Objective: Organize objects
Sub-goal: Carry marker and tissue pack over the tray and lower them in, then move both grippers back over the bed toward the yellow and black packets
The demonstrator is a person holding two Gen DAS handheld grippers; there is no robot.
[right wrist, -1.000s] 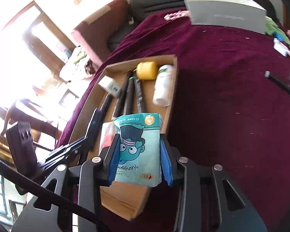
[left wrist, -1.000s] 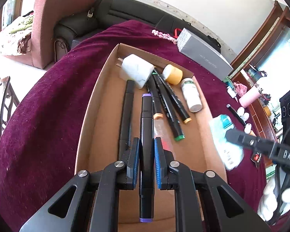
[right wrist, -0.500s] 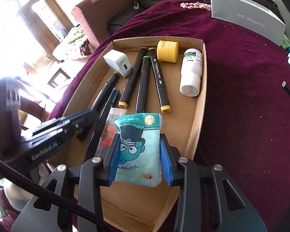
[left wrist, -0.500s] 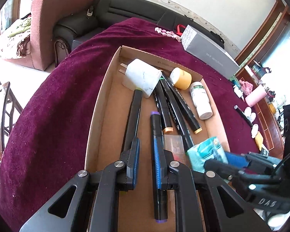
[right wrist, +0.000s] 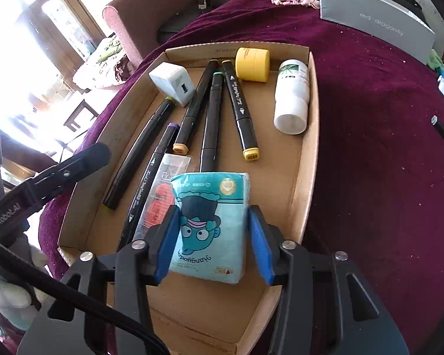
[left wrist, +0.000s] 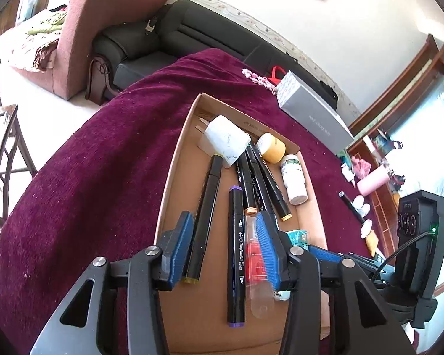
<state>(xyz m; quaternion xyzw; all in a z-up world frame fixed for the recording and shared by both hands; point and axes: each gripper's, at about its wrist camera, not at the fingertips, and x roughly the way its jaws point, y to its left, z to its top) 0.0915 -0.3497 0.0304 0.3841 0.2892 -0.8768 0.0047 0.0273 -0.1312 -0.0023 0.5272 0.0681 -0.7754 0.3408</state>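
Shallow brown cardboard tray (right wrist: 306,136) on maroon cloth (right wrist: 384,162). Left gripper (left wrist: 223,245) jaws are opening; purple-capped black marker (left wrist: 236,254) lies released between them. Right gripper (right wrist: 211,244) jaws are opening around teal cartoon tissue pack (right wrist: 211,224), at tray's 6 o'clock.

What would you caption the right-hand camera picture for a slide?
Right gripper opening around a blue tissue pack laid in a cardboard tray beside markers.
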